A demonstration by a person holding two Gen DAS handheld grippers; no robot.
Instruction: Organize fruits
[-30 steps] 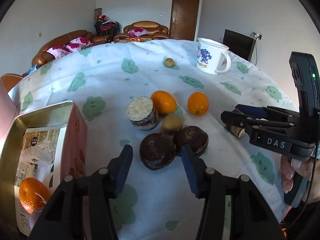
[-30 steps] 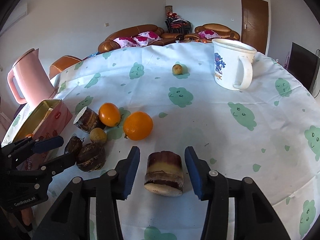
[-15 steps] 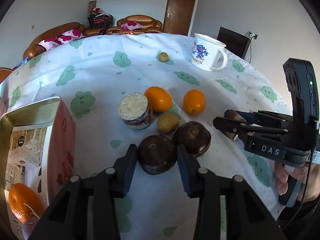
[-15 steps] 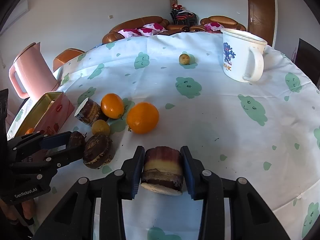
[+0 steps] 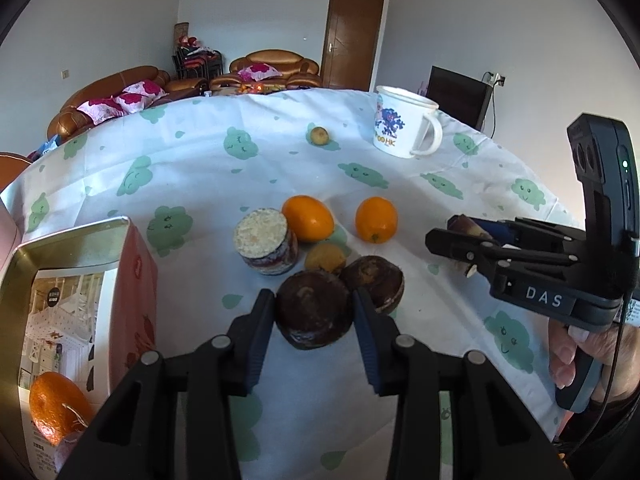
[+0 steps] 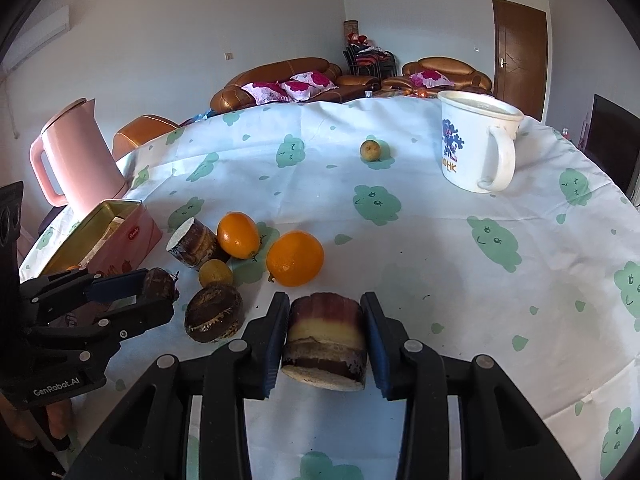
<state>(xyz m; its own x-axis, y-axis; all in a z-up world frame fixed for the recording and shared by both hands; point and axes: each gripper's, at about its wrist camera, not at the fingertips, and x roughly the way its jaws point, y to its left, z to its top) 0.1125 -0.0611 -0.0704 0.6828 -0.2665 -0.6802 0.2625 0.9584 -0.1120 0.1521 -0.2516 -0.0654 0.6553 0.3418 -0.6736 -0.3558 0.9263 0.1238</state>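
Note:
In the left wrist view my left gripper [image 5: 313, 296] is shut on a dark brown round fruit [image 5: 314, 312] on the tablecloth. A second dark fruit [image 5: 378, 280] touches it on the right. Behind them lie a small yellow fruit [image 5: 325, 258], a cut chunk [image 5: 266, 246] and two oranges [image 5: 308, 218] [image 5: 376, 219]. In the right wrist view my right gripper [image 6: 325, 300] is shut on a purple-and-yellow cut chunk [image 6: 326, 336]. The left gripper [image 6: 132, 292] shows at the left edge there, its fruit [image 6: 160, 284] between the pads.
An open pink tin box [image 5: 72, 232] with an orange [image 5: 56, 408] inside stands at the left. A pink kettle [image 6: 76, 152] is behind it. A white mug [image 6: 476, 148] and a small lone fruit [image 6: 370, 149] sit far back. A hand holds the right gripper's handle.
Both grippers stood open around their pieces a second ago. Each has since closed, the left onto the dark fruit and the right onto the cut chunk. Neither hand has travelled much.

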